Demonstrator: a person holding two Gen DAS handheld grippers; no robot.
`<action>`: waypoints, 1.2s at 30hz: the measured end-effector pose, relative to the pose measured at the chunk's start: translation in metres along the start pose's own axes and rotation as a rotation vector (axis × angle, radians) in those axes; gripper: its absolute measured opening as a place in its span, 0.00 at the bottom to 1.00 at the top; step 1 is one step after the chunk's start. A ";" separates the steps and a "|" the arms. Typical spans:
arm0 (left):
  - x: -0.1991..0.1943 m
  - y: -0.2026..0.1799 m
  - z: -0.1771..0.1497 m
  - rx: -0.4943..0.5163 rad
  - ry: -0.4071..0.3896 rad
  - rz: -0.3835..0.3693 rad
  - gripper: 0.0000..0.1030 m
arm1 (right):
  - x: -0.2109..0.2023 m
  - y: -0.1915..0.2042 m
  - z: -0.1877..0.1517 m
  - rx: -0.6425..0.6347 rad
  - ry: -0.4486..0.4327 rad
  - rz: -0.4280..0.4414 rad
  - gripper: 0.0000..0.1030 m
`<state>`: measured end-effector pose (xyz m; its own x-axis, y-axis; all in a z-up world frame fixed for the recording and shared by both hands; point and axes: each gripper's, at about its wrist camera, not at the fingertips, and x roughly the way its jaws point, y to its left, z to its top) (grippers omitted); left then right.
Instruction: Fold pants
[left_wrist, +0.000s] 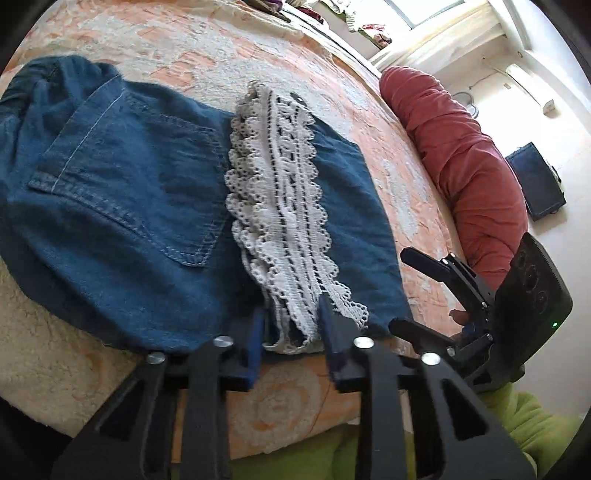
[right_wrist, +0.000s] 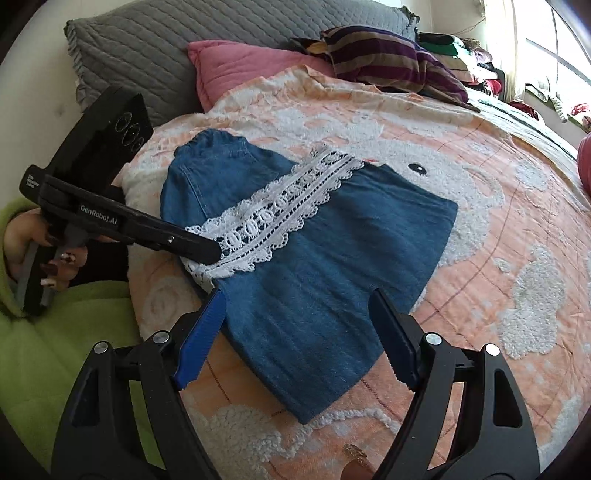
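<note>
- the denim pants (right_wrist: 314, 236) lay folded on the bed's peach-and-white blanket (right_wrist: 498, 229), near the middle of the right wrist view, with a white lace trim (right_wrist: 280, 214) running across them from 7 o'clock up to 1 o'clock.
- in the left wrist view the pants (left_wrist: 122, 206) filled the 9 o'clock side, back pocket up, and the lace trim (left_wrist: 280, 206) ran from 12 down to 6 o'clock.
- the left gripper (left_wrist: 291, 332) had its jaws closed in on the near end of the lace trim, blue pads on either side of the bunched lace and pressing it.
- the right gripper (right_wrist: 299, 332) sat at 6 o'clock of its own view with its jaws wide apart, straddling the near edge of the denim without pinching it.
- a hand (right_wrist: 22, 243) in a green sleeve (right_wrist: 55, 332) held the left gripper's handle at 9 o'clock.
- a grey pillow (right_wrist: 177, 44) and a pink pillow (right_wrist: 240, 66) lay at 11 o'clock, and a red bolster (left_wrist: 461, 162) lay at 3 o'clock in the left view.
</note>
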<state>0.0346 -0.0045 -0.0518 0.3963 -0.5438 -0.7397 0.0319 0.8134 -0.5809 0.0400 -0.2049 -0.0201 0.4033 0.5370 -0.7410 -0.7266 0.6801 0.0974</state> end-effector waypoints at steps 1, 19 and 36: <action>-0.003 0.001 0.000 -0.002 -0.011 0.001 0.19 | 0.002 0.001 0.000 0.008 0.013 0.002 0.71; -0.016 0.004 0.000 0.056 -0.020 0.089 0.30 | 0.020 -0.001 -0.007 0.044 0.099 0.002 0.60; -0.029 -0.014 0.002 0.126 -0.066 0.147 0.53 | -0.006 -0.006 -0.001 0.075 0.027 -0.019 0.68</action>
<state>0.0250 0.0007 -0.0217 0.4640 -0.4063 -0.7871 0.0828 0.9046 -0.4182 0.0409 -0.2127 -0.0170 0.4011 0.5107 -0.7605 -0.6746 0.7263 0.1319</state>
